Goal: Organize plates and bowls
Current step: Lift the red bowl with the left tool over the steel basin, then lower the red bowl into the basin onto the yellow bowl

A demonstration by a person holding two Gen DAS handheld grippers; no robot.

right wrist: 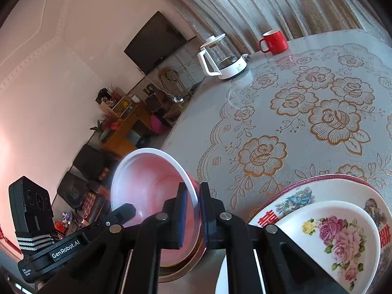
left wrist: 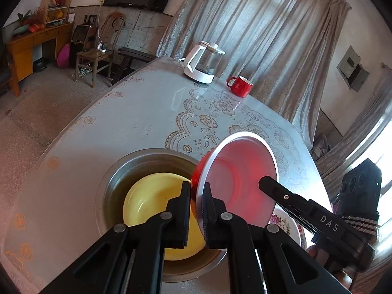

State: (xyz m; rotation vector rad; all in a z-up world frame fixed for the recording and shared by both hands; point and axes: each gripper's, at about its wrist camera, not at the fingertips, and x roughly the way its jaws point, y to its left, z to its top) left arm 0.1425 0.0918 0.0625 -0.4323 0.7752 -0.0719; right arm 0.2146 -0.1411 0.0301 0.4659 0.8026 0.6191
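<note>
A: What did the left tongs (left wrist: pixel 197 210) have between them?

B: They were clenched on the rim of the red bowl (left wrist: pixel 241 176), which has a white rim and a pinkish inside. The bowl was tilted on its side, off the tabletop (left wrist: pixel 137 112), with its opening turned toward the right tongs.

A: And the right tongs (right wrist: pixel 193 216)?

B: Also clenched on the red bowl (right wrist: pixel 149 186), on the rim at the other side. So both tongs gripped the same bowl, 1 at each edge.

A: Where was the bowl in relation to the other dishes?

B: It hung over the edge of a steel basin (left wrist: pixel 117 171) that held a yellow bowl (left wrist: pixel 147 196). To the right stood a floral plate (right wrist: pixel 343 183) with a purple border, and a white bowl (right wrist: pixel 343 232) with pink flowers sat in it.

A: Anything farther back?

B: A white kettle (left wrist: pixel 202 63) with a glass body and a red mug (left wrist: pixel 241 85) stood near the far edge of the tabletop, just beside each other but apart, in front of a grey curtain (left wrist: pixel 269 36). A lace-patterned cloth covered the tabletop
</note>
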